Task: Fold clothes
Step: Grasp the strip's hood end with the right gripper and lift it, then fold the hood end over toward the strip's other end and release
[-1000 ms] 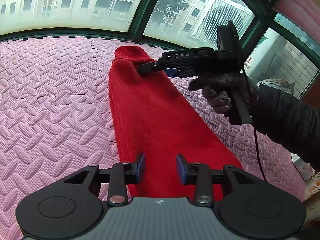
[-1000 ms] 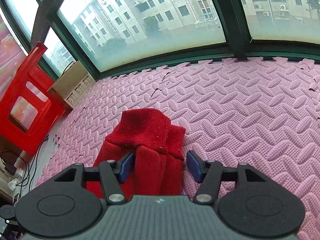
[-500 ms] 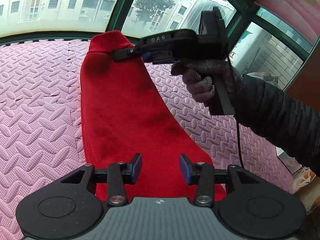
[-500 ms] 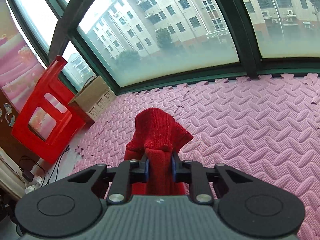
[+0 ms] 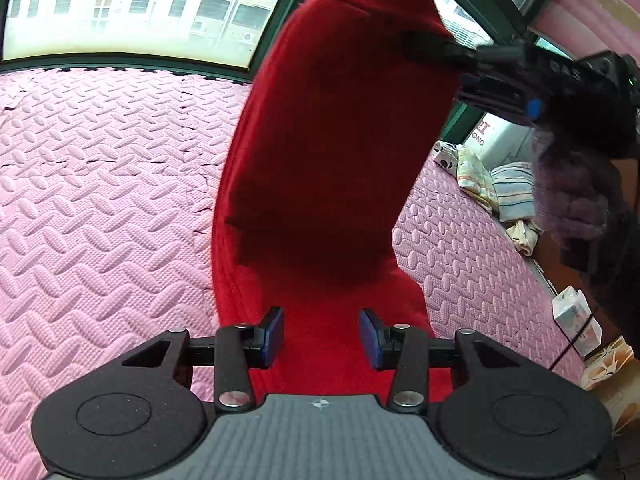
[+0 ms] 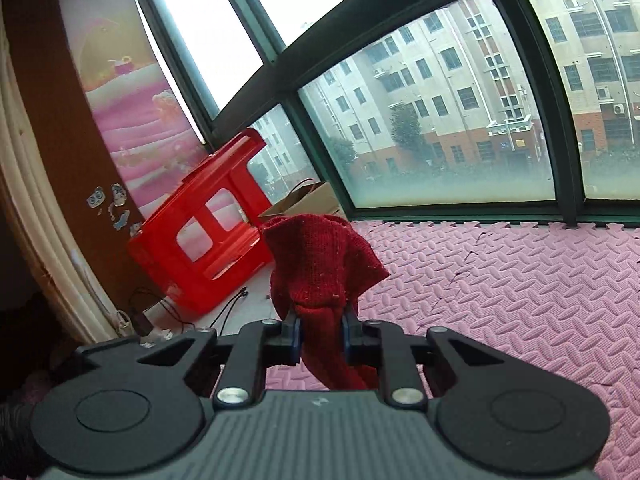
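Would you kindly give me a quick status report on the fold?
Right gripper shut on red garment's ribbed end, lifted off pink mat. Left gripper open, near end of garment between its pads. Nothing in the way.

The floor [image 6: 520, 300] is covered in pink interlocking foam mats with a raised herringbone pattern, some seams slightly parted. Large windows [image 6: 432, 120] in dark green frames run along its far edge, showing pale apartment blocks and trees in flat daylight. A red plastic stool [image 6: 200, 248] lies tipped beside a cardboard box [image 6: 308, 200] near a brown wall [image 6: 52, 160] with stickers and a pink printed curtain [image 6: 140, 120]. Folded striped cloths [image 5: 508, 192] sit at the mat's edge.
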`<act>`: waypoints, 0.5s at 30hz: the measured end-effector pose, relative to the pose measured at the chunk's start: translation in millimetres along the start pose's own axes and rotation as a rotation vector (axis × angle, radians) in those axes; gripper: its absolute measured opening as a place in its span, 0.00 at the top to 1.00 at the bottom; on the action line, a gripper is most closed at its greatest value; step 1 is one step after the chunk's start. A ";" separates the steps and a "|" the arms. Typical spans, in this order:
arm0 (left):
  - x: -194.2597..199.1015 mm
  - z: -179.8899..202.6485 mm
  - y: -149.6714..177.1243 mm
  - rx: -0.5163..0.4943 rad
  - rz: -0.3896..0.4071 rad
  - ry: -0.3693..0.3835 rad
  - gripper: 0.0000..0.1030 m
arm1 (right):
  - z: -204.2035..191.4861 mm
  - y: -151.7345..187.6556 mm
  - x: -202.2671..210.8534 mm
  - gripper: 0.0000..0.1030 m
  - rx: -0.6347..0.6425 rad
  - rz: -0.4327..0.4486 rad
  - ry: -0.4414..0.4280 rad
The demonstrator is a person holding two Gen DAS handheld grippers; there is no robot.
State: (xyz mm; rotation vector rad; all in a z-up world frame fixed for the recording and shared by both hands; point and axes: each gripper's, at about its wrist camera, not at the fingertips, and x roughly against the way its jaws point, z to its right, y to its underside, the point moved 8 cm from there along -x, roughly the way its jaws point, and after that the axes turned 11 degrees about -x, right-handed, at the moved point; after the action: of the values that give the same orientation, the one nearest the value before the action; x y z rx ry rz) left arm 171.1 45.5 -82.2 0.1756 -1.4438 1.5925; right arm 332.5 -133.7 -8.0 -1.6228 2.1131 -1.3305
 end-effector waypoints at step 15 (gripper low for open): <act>88.1 -15.1 42.9 0.133 0.105 -0.129 0.50 | -86.2 140.8 62.6 0.79 0.232 -0.115 -0.074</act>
State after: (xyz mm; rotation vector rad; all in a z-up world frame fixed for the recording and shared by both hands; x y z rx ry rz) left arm 100.3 111.0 -59.4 0.2879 -1.4657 1.7923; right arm 158.0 -137.8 -35.2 -1.6885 1.7727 -1.4631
